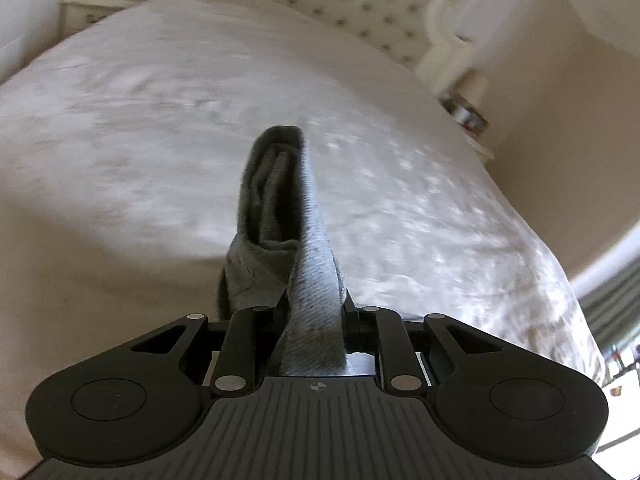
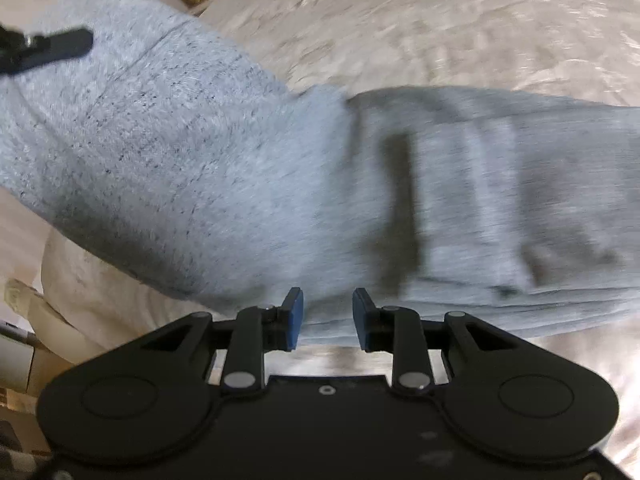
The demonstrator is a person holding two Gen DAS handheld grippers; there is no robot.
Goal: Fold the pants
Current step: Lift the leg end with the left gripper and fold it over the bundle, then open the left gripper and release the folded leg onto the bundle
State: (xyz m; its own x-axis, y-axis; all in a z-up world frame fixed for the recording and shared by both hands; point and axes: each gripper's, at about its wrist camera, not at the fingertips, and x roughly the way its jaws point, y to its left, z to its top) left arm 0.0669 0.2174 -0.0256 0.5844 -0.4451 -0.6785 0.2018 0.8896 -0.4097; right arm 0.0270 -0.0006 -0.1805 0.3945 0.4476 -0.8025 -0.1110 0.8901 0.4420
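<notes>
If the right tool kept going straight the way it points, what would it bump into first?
Most likely the grey pants. The right tool stands open with the cloth just ahead of its tips, lying on the bed. The picture is blurred, so I can't tell whether the tips already touch the cloth.

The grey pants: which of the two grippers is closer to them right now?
Left. The left gripper has its fingers clamped on a fold of the grey pants, lifting it off the bed. The right gripper is open at the fabric's edge, not gripping.
</notes>
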